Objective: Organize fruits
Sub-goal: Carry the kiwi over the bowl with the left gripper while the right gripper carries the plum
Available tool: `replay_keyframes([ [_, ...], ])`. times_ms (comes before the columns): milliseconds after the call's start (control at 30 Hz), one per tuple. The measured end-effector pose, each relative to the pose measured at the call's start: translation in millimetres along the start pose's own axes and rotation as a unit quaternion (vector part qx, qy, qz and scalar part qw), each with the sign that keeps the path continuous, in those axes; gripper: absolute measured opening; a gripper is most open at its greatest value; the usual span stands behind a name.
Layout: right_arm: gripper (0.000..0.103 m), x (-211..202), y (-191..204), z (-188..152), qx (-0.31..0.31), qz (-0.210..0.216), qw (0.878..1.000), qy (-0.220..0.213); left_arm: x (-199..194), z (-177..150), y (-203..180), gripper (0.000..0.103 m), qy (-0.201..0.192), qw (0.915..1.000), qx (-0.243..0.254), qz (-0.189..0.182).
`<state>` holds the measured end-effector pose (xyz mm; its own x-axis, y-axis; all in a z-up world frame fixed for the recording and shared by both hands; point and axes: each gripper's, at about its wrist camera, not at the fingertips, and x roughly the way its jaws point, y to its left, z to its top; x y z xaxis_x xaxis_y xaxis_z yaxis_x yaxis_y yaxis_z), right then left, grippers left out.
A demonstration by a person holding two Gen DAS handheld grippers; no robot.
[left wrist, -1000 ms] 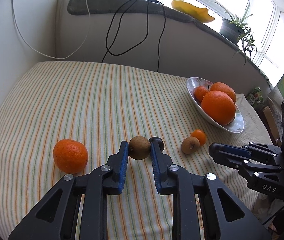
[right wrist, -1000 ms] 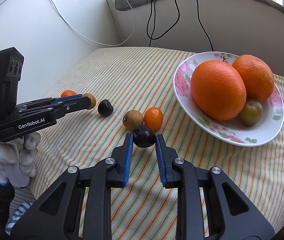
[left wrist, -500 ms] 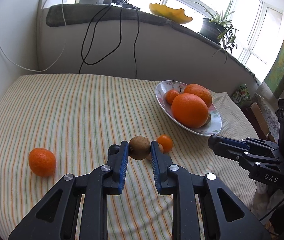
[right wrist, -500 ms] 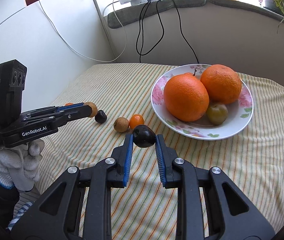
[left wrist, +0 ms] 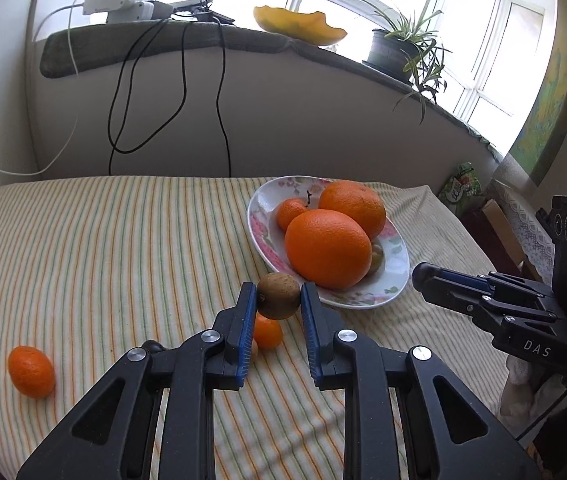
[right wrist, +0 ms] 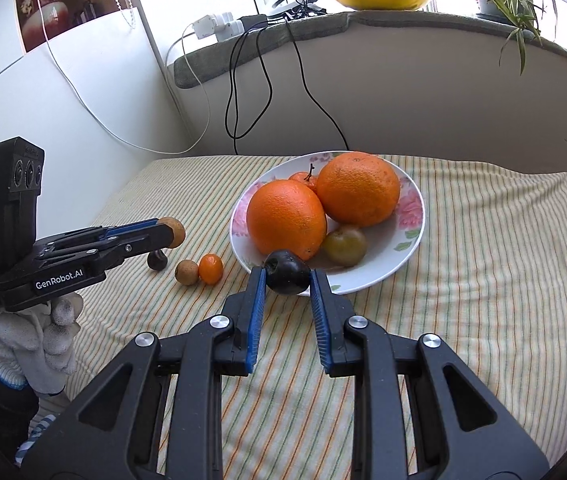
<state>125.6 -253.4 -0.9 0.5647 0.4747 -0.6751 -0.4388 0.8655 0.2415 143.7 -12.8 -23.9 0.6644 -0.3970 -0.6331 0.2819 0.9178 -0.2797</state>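
- Since a second ago, in the left wrist view, the plate has come from far right to just beyond the fingertips, so the carry has closed most of the gap.
- Left gripper is clamped narrowly on a small brown fruit, held clear of the striped cloth; the plate's near rim sits just behind it.
- On the cloth below lie a small orange fruit and, well off to the left, a mandarin; these look like work left to do.
- Right wrist view: the plate, once well ahead, now reaches the fingertips.
- Right gripper is pinched tight on a dark plum-like fruit, which hangs at the plate's near rim, beside the two big oranges.
- Left gripper shows here at the left with its brown fruit at the tip.
- Both fruits seem nearly ready for release into the plate; space is tight, so rolling off the rim is the risk.
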Motion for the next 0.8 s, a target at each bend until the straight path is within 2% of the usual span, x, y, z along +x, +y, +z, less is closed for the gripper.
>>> replay_keyframes([
  [300,0.024,2,-12,2,0.005,-0.008,1.000,-0.001,19,19,-10,0.021,0.001,0.9999,0.011,-0.002],
  [800,0.024,20,-21,6,0.008,-0.007,1.000,0.007,55,42,-3,0.021,0.012,0.9998,0.011,0.012],
])
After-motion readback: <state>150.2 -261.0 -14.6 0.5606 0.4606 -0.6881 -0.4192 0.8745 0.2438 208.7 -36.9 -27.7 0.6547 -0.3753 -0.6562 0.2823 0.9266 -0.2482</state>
